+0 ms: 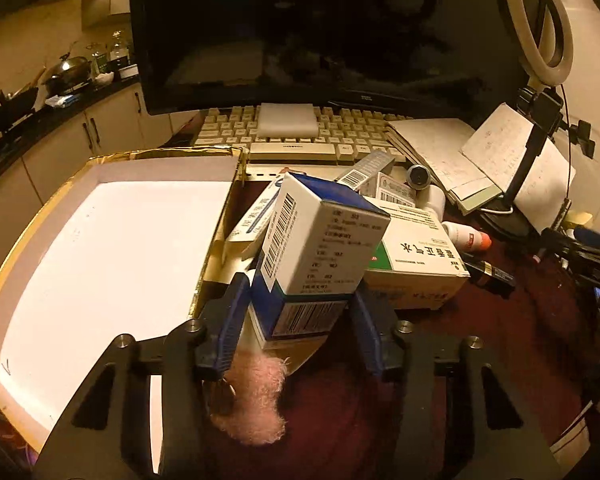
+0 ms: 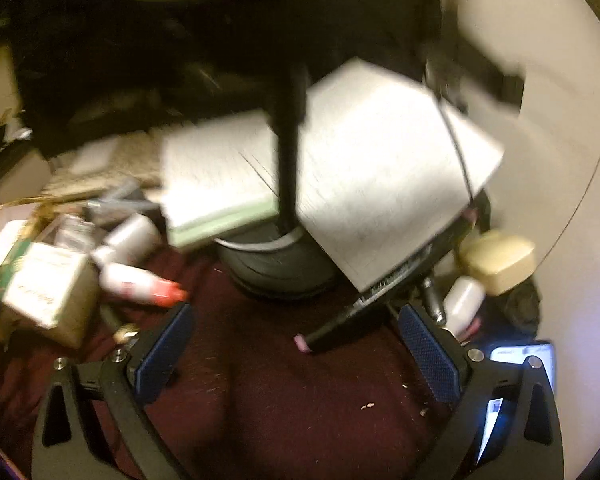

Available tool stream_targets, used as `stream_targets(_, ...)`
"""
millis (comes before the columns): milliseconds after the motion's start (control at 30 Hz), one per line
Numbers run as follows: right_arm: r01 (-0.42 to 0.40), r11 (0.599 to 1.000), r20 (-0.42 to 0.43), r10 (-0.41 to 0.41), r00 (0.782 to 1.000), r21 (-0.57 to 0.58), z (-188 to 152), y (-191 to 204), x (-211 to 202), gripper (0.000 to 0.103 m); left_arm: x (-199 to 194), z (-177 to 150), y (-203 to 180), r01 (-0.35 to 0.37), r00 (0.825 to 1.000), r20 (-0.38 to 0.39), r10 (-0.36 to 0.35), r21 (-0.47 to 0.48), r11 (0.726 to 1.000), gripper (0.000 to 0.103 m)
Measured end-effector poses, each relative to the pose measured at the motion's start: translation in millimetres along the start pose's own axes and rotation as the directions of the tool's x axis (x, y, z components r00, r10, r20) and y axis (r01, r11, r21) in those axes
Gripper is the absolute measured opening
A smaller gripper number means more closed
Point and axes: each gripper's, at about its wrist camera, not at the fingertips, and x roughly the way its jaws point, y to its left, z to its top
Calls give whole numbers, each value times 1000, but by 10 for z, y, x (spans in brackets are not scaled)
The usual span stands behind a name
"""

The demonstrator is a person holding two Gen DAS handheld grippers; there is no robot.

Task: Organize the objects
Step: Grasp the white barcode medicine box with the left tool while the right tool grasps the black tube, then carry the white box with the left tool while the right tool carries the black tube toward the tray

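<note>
My left gripper (image 1: 300,300) is shut on a blue and white medicine box (image 1: 320,248) and holds it up, tilted, above the dark red cloth. A large gold-edged tray with a white floor (image 1: 112,264) lies to its left. Behind the held box lie a green and white box (image 1: 416,260), several smaller boxes (image 1: 256,216) and a white bottle with an orange cap (image 1: 466,237). My right gripper (image 2: 296,340) is open and empty above the red cloth; a black marker with a pink end (image 2: 332,330) lies just ahead between the fingers. The right view is blurred.
A keyboard (image 1: 300,132) and dark monitor (image 1: 320,32) stand behind the pile. A ring light on a black stand (image 1: 540,92) and open notebooks (image 2: 380,184) fill the right side. A pink fluffy clump (image 1: 256,400) lies under my left gripper. A lit phone (image 2: 516,380) lies at right.
</note>
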Motion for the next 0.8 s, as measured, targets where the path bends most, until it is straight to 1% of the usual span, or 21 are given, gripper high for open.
stream_targets(33,-36,999,20,36,999,-31,-10,47,-94,100,-3,-3,-1,8,1000,2,-8,0,1000,46)
stream_targets(67,-93,993,24,95,995,-73,-14,115,-170,96,-15,-5,1,16,1000,6,-16,-2,1000,44)
stream_targets(100,-137,985,21,140,990,-104,-5,189,-199,89,-31,-5,10,31,999,14,-31,-8,999,42)
stream_targets(133,-185,973,15,189,982,-139,-23,258,-239,86,-44,-5,18,40,999,17,-40,-14,999,39)
stream_targets(167,-222,960,3,226,974,-173,-36,329,-261,79,-56,-2,29,49,999,17,-49,-18,999,37)
stream_targets(200,-238,953,-8,241,971,-190,1,410,-215,74,-69,0,42,58,998,18,-57,-23,998,36)
stream_targets(233,-257,943,-23,258,966,-211,10,502,-164,72,-78,0,55,65,998,15,-64,-27,998,36)
stream_targets(333,-308,920,-66,301,951,-241,-43,665,-47,61,-83,-12,84,82,997,0,-82,-33,996,36)
stream_targets(367,-327,913,-87,315,945,-245,-49,707,31,54,-87,-22,84,89,996,-2,-89,-34,995,36)
stream_targets(400,-338,908,-105,321,941,-247,-63,721,90,49,-93,-26,88,99,995,-5,-99,-38,994,36)
stream_targets(433,-344,905,-131,320,938,-252,-68,754,169,47,-102,-30,91,107,994,-7,-108,-40,993,36)
stream_targets(467,-344,903,-143,316,938,-256,-72,786,263,44,-106,-35,93,112,994,-9,-112,-40,993,36)
stream_targets(533,-344,897,-164,309,937,-276,-70,833,333,42,-100,-42,102,122,992,-20,-123,-39,992,36)
stream_targets(600,-353,891,-177,313,933,-287,-74,813,317,38,-95,-43,119,133,991,-25,-134,-49,990,36)
stream_targets(733,-358,879,-198,308,930,-314,-80,894,357,32,-49,-46,133,131,990,-36,-133,-59,990,36)
stream_targets(800,-358,881,-206,305,930,-311,-84,916,387,24,17,-67,155,129,990,-56,-133,-72,989,36)
